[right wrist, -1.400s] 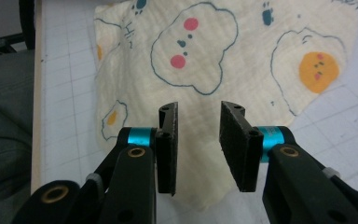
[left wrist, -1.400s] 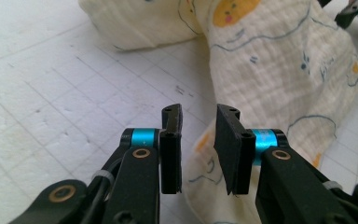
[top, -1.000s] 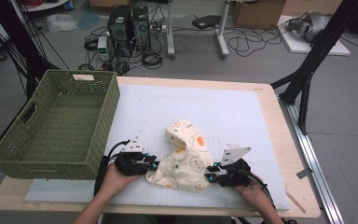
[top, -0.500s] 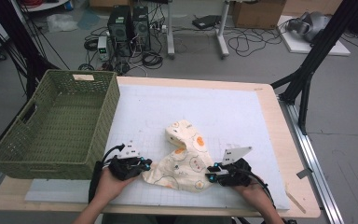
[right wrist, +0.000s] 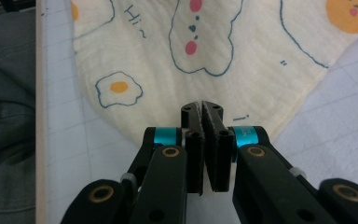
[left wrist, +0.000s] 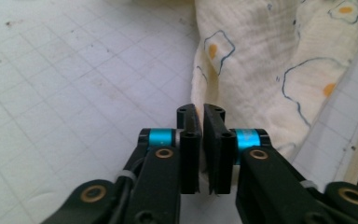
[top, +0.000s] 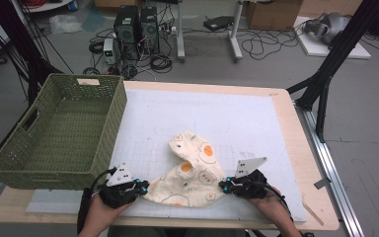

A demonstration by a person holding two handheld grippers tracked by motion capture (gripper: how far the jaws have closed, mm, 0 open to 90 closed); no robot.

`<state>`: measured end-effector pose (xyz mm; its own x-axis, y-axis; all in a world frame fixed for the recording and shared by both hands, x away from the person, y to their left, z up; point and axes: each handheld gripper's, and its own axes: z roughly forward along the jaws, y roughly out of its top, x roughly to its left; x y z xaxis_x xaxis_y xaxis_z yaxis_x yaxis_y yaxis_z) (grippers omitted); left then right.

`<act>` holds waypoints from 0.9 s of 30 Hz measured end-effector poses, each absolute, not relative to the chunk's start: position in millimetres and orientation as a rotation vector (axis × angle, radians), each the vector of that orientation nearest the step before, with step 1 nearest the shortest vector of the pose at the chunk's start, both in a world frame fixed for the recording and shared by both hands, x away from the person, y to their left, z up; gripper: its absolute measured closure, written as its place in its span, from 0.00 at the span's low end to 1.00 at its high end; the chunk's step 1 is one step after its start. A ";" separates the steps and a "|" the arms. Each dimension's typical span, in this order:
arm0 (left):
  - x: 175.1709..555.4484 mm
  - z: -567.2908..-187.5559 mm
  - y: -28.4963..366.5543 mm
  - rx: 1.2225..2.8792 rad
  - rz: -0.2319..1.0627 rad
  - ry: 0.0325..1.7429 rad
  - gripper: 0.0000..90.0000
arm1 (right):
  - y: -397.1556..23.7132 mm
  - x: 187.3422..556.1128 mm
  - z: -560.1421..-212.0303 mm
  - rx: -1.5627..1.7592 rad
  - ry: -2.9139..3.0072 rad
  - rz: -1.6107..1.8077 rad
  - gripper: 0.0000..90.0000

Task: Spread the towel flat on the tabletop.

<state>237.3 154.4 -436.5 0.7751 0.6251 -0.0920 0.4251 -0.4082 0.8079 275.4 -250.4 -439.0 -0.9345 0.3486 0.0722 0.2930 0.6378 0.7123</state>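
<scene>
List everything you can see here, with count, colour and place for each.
cloth: one, cream with fried-egg print, crumpled at the mat's near edge
basket: one, green woven, table's left side
mat: one, white gridded, covering the tabletop
table: one, light wood
computer towers: two, black, on the floor beyond
left gripper: one, black, pinching the cloth's left edge
right gripper: one, black, pinching the cloth's right edge

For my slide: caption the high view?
Both tongs pinch a printed cloth beside a green basket.
</scene>
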 end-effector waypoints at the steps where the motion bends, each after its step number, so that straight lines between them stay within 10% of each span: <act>1: 239.1 -434.3 153.3 2.053 0.280 0.776 0.87 | -251.6 274.5 -438.5 0.536 2.780 1.188 0.98; 13: 274.7 -427.0 129.2 2.022 0.274 0.724 0.82 | -260.2 284.5 -416.4 0.588 2.647 1.330 0.74; 27: 301.4 -449.5 104.9 2.124 0.167 0.711 0.78 | -220.5 338.2 -442.4 0.661 2.680 1.146 0.76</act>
